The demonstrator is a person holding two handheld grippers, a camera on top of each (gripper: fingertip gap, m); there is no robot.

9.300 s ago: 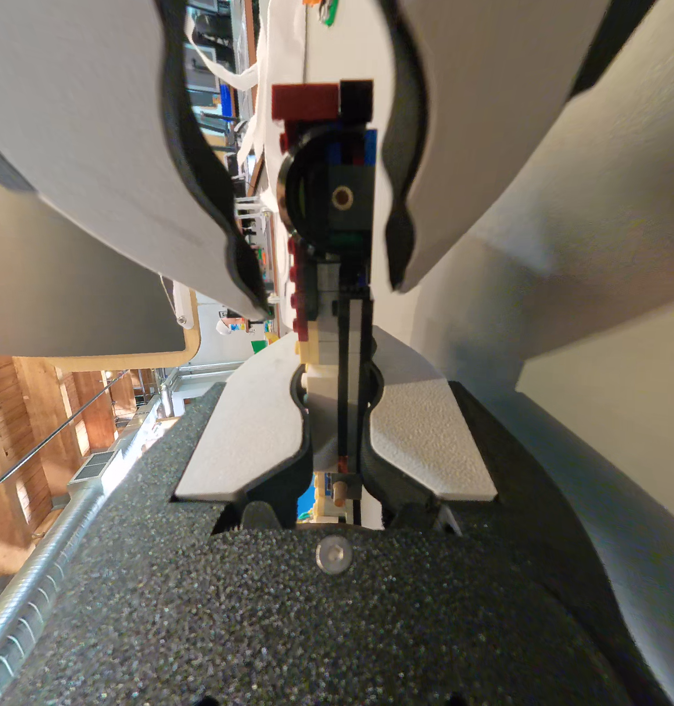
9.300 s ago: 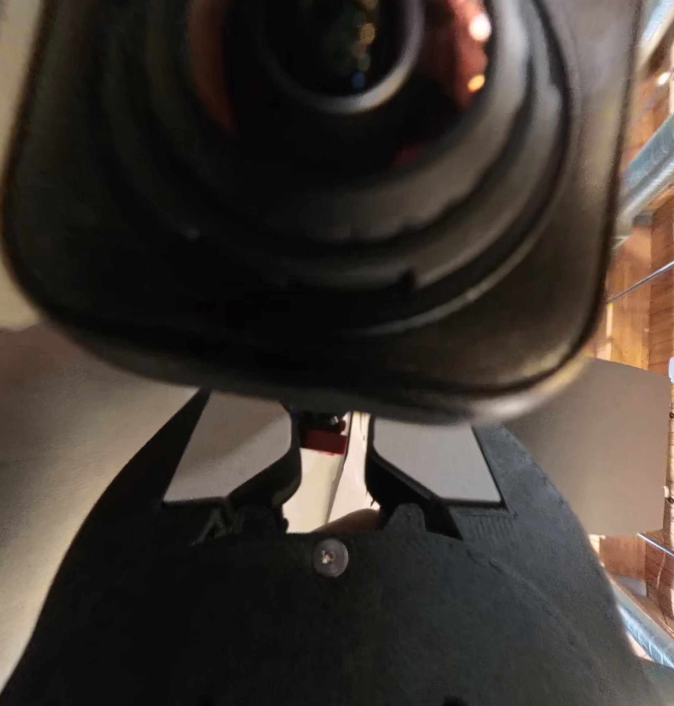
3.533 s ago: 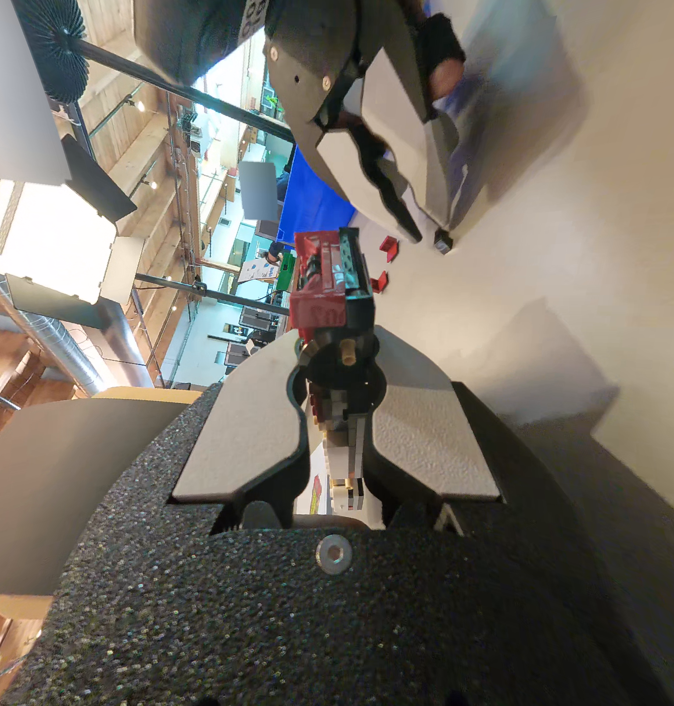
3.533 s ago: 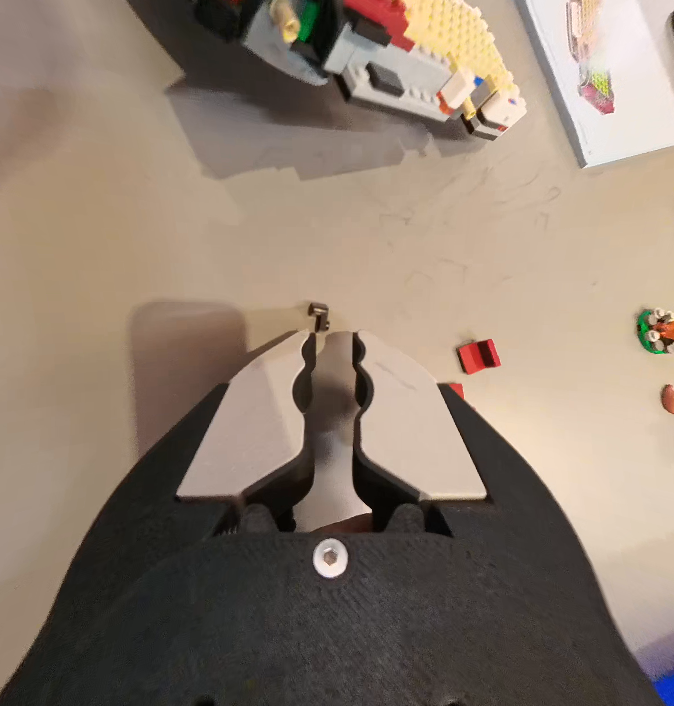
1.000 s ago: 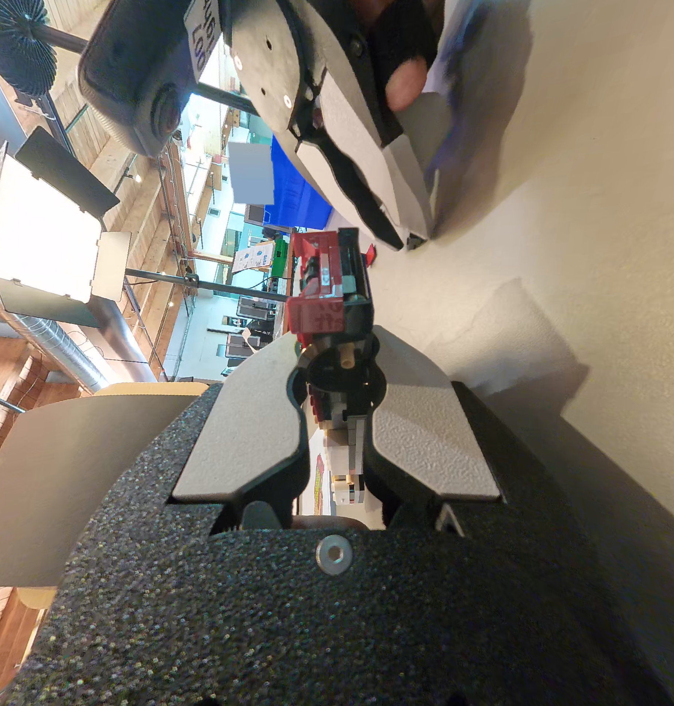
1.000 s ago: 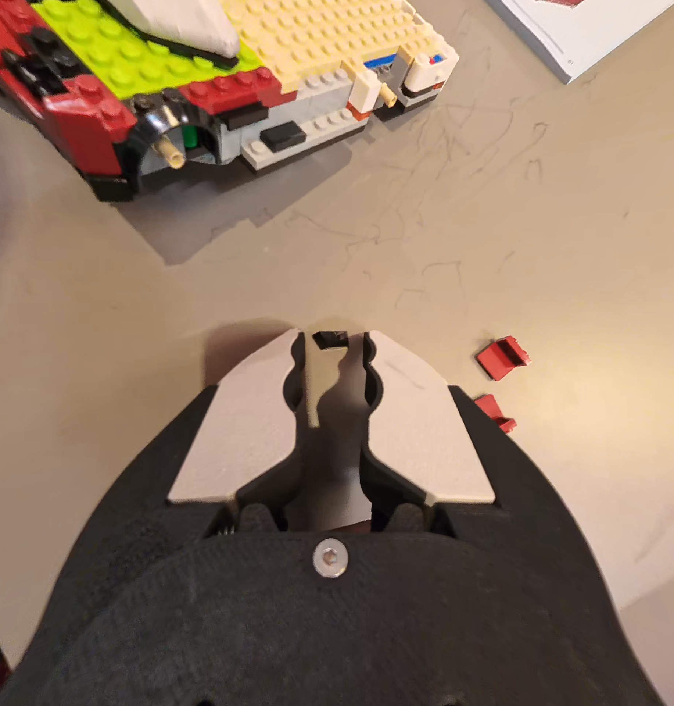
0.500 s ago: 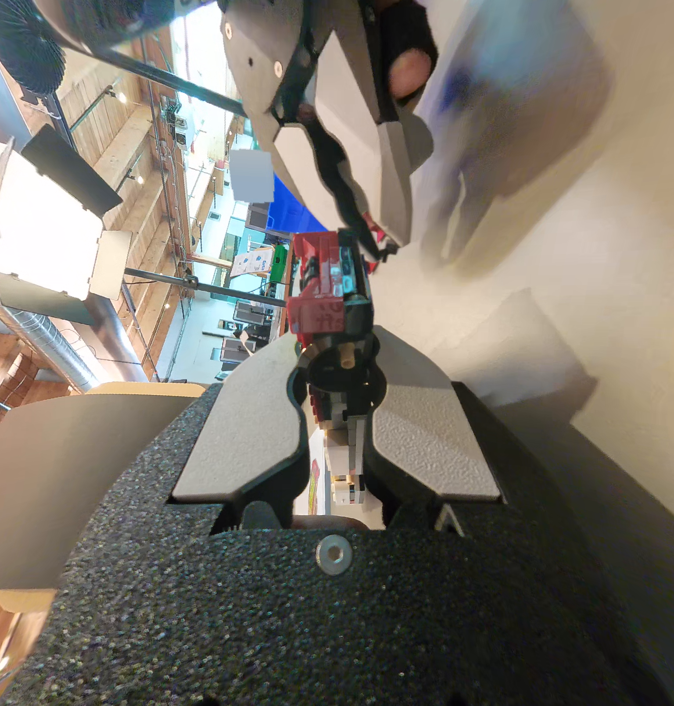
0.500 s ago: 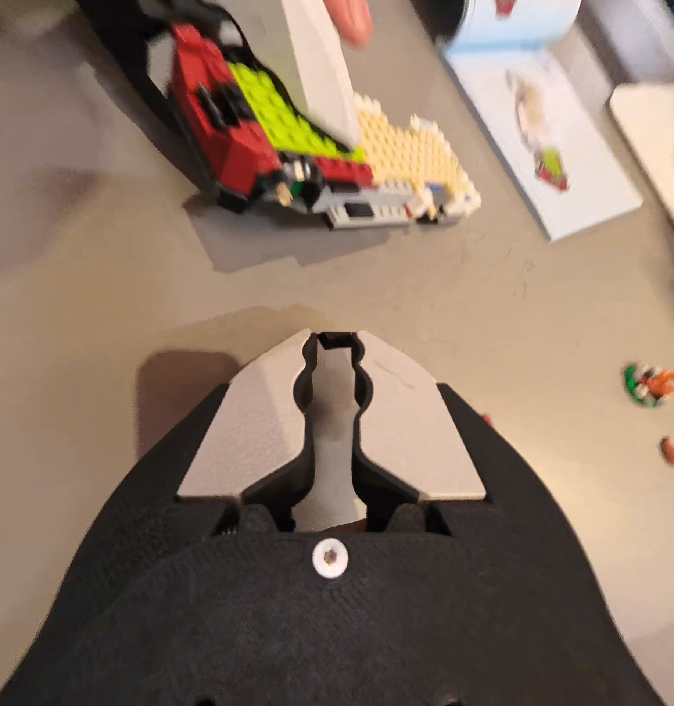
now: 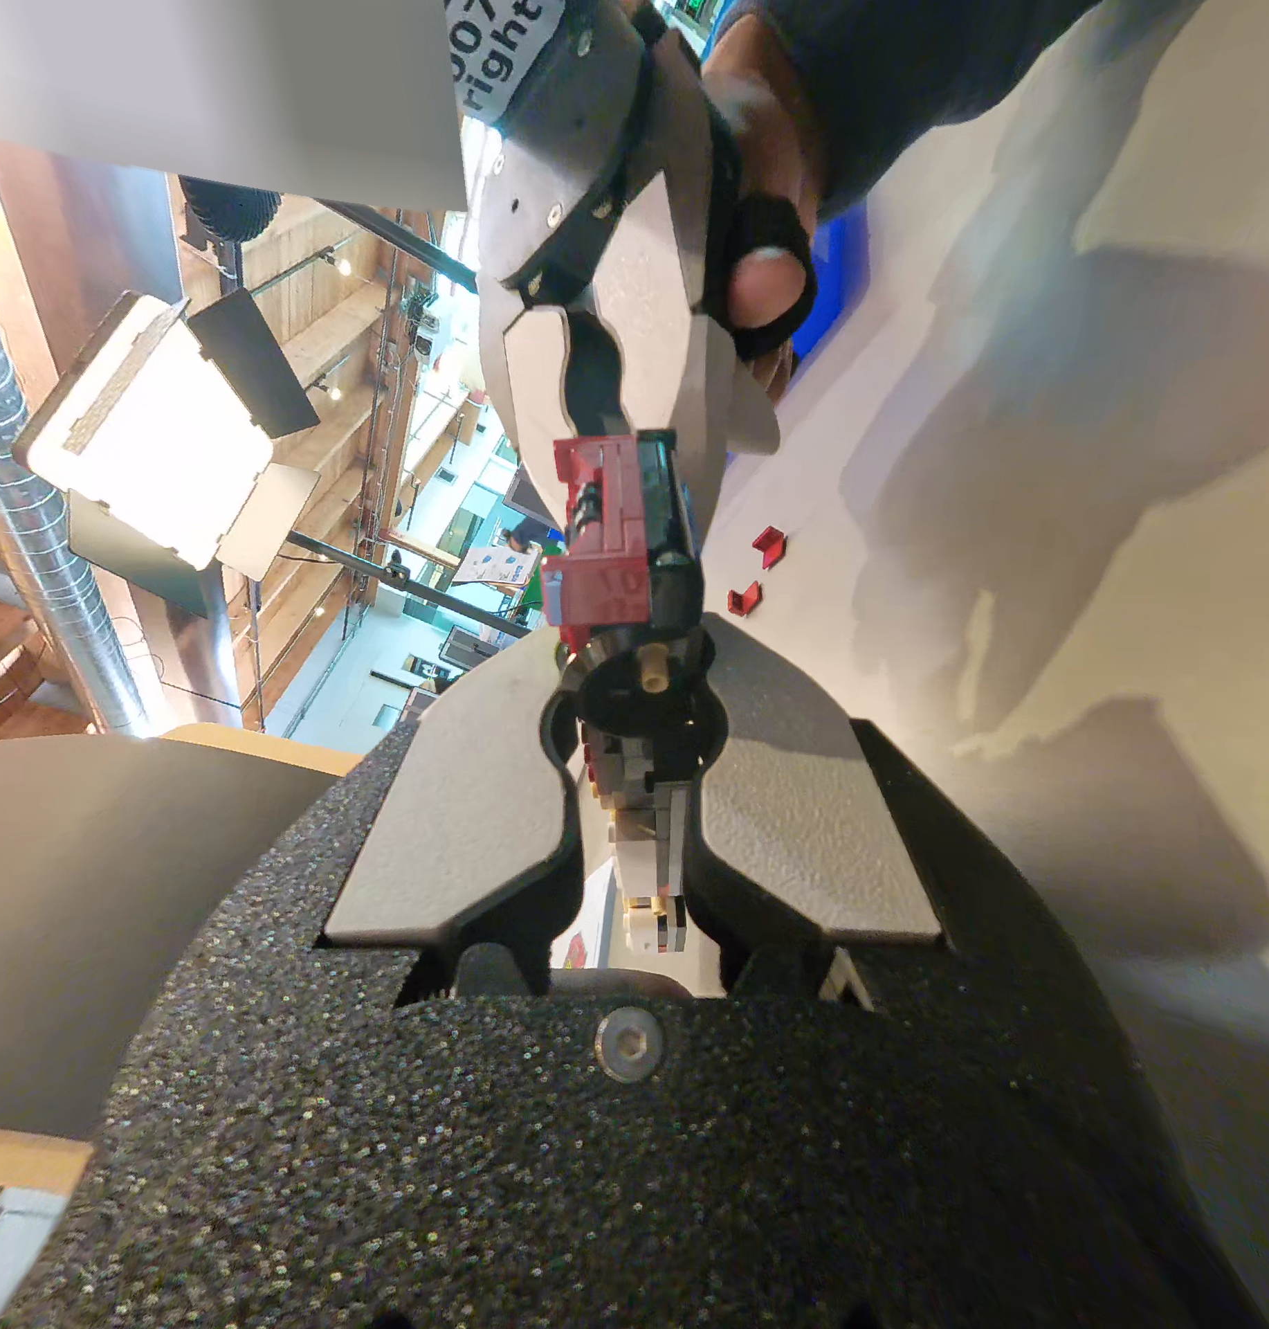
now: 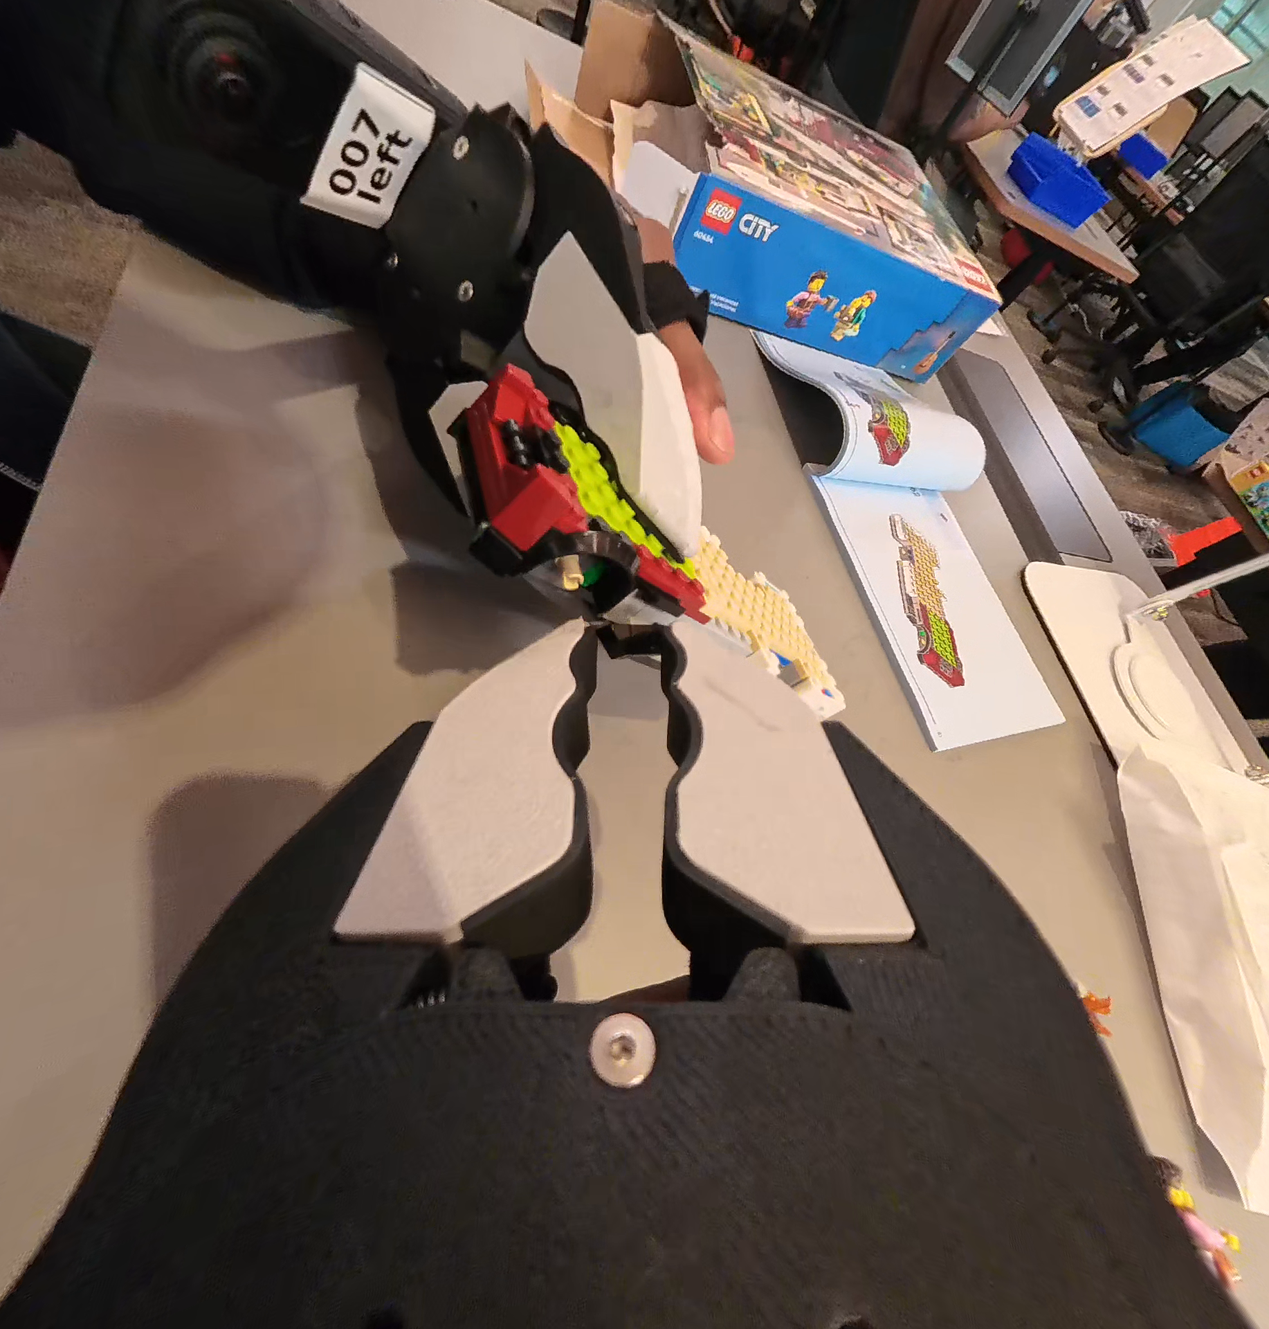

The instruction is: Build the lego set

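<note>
Red, lime and cream bricks made up the toy car, which the left gripper pinched edge-on, its two grey fingers closed against the model's flat sides. In the right wrist view the same gripper held the car tilted above the grey table, red end to the left and far, cream end to the right and near. The right gripper pinched a small black piece between its fingertips, right under the car's black wheel arch; whether the piece touched the model could not be told. An open instruction booklet lay to the right of the car, a blue box beyond it. Two small red pieces lay on the table in the left wrist view.
</note>
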